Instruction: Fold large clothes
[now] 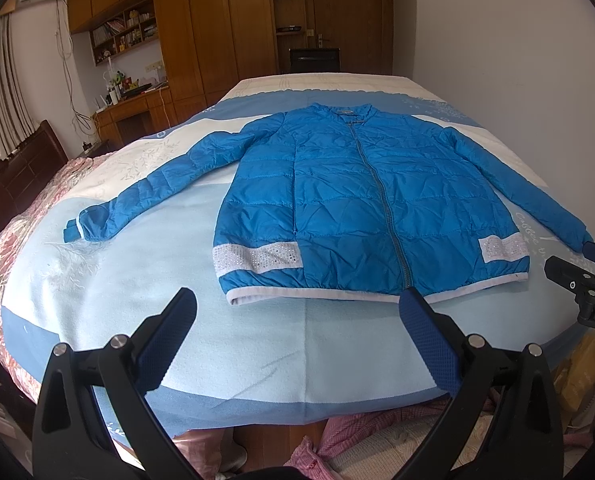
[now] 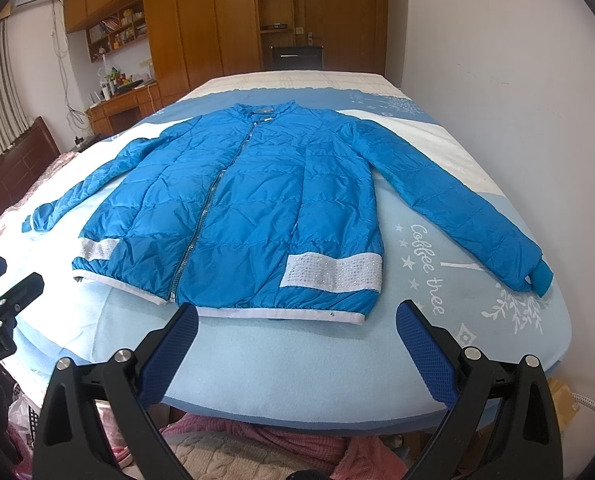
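Currently both sets of jaws stand wide apart and hold nothing. My left gripper (image 1: 297, 312) hovers off the near edge of the bed (image 1: 257, 344), short of the hem; my right gripper (image 2: 297, 324) does the same, and its tip shows at the right margin of the left wrist view.

Outward from the left jaws: bare pale-blue blanket, then the white hem band (image 1: 337, 294) of the blue puffer jacket (image 1: 357, 200). The left jaws face the stretch of hem on my left of the zipper (image 1: 381, 200); one pad already overlaps the hem line in the picture near the zipper's foot, though I cannot tell whether it touches.

Outward from the right jaws: the same blanket, then the hem on my right of the zipper, with the sequinned white patch (image 2: 331, 272) just beyond.

Key relation: the jacket lies flat, front up, zipped, collar (image 2: 269, 110) away from me, hem toward me. Its long axis runs straight away from both jaws. Sleeves are splayed out and down: left sleeve (image 1: 153, 192) toward my left, cuff well apart from the left jaws; right sleeve (image 2: 457, 200) toward my right, cuff nearer the bed edge.

Judgement: no fold begun. Each sleeve belongs to the arm on its own side; the right cuff looks the closer reach.
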A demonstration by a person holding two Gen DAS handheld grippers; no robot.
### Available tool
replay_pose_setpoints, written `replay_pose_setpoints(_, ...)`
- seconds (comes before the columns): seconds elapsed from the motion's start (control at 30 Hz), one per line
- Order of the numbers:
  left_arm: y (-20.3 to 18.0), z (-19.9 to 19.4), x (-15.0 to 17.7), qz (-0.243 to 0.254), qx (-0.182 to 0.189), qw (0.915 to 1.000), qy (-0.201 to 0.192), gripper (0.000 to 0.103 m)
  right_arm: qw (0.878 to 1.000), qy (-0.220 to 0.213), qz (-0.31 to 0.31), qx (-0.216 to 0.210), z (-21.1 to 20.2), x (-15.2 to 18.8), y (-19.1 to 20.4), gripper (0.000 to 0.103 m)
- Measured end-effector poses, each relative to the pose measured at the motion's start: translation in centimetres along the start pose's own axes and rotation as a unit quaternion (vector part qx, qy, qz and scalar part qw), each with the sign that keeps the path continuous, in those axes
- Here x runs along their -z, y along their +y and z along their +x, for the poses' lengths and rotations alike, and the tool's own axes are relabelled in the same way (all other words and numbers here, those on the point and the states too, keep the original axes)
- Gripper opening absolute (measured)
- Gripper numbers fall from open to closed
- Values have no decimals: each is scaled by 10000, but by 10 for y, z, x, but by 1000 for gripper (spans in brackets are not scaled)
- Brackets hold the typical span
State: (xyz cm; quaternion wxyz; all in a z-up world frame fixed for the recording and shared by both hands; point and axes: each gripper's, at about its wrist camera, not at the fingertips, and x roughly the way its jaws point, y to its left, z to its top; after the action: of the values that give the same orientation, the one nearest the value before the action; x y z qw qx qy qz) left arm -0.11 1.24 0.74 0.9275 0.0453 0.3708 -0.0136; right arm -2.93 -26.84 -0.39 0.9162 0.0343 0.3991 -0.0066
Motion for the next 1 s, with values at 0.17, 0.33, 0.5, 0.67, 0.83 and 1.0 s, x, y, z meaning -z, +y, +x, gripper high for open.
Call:
replay_pose_setpoints(0.17, -4, 7, 2, 7, -23, 10000, 15, 100, 10000, 2, 6, 6, -1, 1, 2, 99)
replay_pose_setpoints(0.33, -7, 12, -1, 36, -46, 10000, 57, 100, 10000, -17, 43, 29, 5, -5, -5, 99)
replay_pose_setpoints(0.5, -16, 21, -7, 98, -20, 9999, 128, 100, 9999, -84, 77, 85, 8, -9, -12, 99)
replay_pose_setpoints(0.67, -26, 36, -17, 217, 60, 9995, 237, 100, 9995, -218, 125, 187, 13, -18, -21, 99)
replay_pose_setpoints(0.83, -38, 59, -35, 270, 350, 9984, 347, 100, 9991, -329, 156, 216, 28, -34, -39, 99)
replay_pose_setpoints(1.0, -58, 101, -67, 398, 628, 9954, 602, 100, 9985, 2, 499, 219, 58, -51, -85, 99)
